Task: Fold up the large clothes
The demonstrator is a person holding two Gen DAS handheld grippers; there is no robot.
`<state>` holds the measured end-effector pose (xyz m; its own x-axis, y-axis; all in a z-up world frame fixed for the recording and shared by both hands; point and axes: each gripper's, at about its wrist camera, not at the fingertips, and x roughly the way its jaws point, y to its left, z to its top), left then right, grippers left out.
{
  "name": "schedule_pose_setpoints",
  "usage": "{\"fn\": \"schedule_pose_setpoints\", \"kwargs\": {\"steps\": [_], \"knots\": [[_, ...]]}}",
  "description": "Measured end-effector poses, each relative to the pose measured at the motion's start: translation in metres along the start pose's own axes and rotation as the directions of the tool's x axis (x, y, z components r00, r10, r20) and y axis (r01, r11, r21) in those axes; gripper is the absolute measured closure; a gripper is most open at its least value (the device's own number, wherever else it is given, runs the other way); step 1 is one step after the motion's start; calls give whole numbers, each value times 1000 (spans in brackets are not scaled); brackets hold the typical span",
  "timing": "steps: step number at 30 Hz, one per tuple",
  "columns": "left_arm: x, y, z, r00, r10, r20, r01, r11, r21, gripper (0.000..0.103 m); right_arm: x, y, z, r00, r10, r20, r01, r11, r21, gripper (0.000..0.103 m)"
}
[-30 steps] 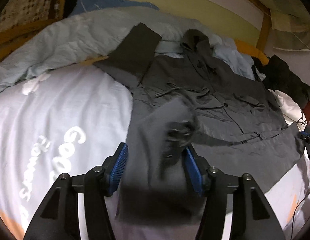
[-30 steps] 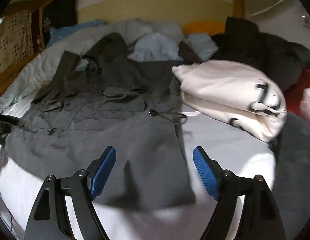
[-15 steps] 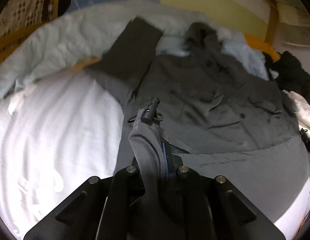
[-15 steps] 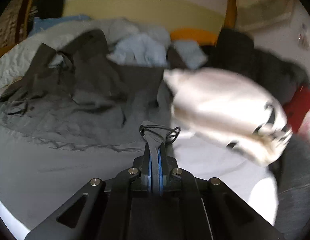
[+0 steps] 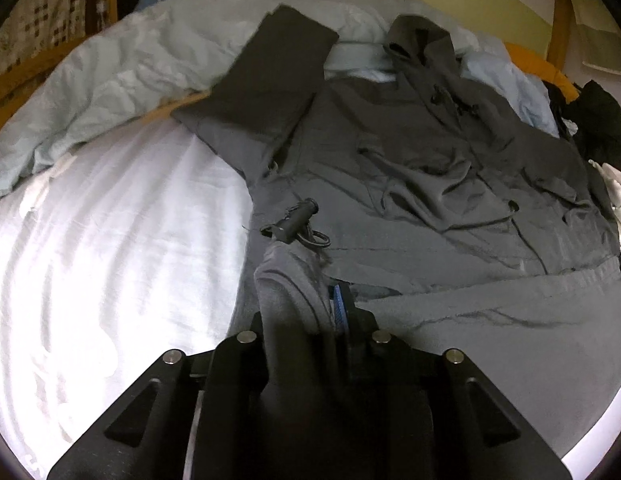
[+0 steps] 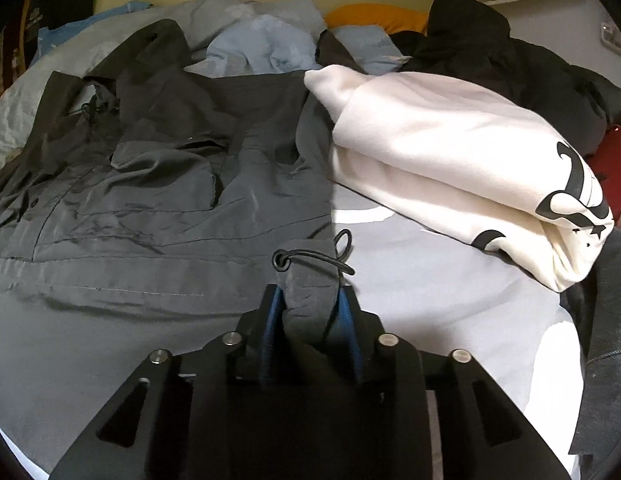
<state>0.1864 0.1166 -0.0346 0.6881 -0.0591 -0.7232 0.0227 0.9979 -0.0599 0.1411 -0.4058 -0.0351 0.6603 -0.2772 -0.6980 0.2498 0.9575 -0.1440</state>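
A large dark grey hooded jacket point(image 5: 430, 168) lies spread front-up on the bed, hood toward the headboard; it also shows in the right wrist view point(image 6: 170, 184). My left gripper point(image 5: 330, 304) is shut on the jacket's bottom left hem corner, with a black cord toggle point(image 5: 296, 220) just beyond the fingers. My right gripper point(image 6: 310, 300) is shut on the bottom right hem corner, where a drawcord loop point(image 6: 310, 258) sticks out. The hem stretches between the two grippers, lifted slightly off the sheet.
A white bed sheet point(image 5: 110, 240) lies left of the jacket. A folded cream sweatshirt point(image 6: 450, 160) lies right of it. Pale blue bedding point(image 5: 130, 72) and black clothes point(image 6: 510, 60) pile near the headboard. A dark garment point(image 6: 606, 340) lies at the far right.
Both grippers went from open around the hem corners to shut on them. They have lifted the hem and carried it a little toward the hood.
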Motion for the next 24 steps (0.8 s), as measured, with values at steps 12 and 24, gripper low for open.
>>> {"fn": "schedule_pose_setpoints", "kwargs": {"steps": [12, 24], "knots": [[-133, -13, -35, 965, 16, 261, -20, 1000, 11, 9, -114, 2, -49, 984, 140, 107, -140, 990, -5, 24], [-123, -35, -91, 994, -14, 112, 22, 998, -66, 17, -144, 31, -78, 990, 140, 31, -141, 989, 38, 18]]}}
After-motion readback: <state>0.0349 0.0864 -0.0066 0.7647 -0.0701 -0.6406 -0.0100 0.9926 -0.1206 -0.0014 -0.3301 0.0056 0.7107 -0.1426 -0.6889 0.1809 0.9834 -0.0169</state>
